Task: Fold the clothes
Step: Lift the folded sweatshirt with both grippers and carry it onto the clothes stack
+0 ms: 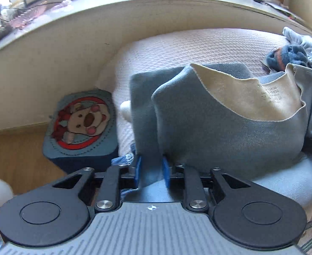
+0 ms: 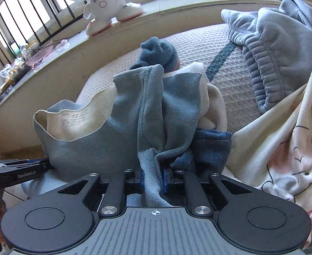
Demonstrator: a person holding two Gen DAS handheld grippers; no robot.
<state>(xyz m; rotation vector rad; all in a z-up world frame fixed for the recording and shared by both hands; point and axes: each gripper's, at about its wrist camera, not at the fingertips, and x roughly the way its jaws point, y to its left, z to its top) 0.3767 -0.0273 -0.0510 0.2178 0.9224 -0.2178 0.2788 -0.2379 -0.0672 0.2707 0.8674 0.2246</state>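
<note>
The blue-grey fleece garment (image 2: 105, 136), cream-lined with a printed label inside its neck, lies bunched on the bed's waffle-weave cover (image 1: 177, 46), stretched between both grippers. The right gripper (image 2: 153, 180) has its fingers clamped on a bunched hem; the left gripper (image 1: 150, 170) has cloth between its fingers, which stand a little apart, and whether the pads press on it I cannot tell. The likely failure: that left edge slipping free, dropping one side so the fold goes crooked. The right hold also risks dragging the dark blue towelling piece (image 2: 211, 146) just beside it at three o'clock. Counted: two grippers, one garment in hand, one grey sweatshirt (image 2: 279, 48) at one o'clock, one cartoon-print sheet (image 2: 283, 140) at three o'clock, one plush toy (image 2: 105, 6) on the ledge at eleven o'clock, one bear-print cushion (image 1: 81, 127) at nine o'clock in the left view.
</note>
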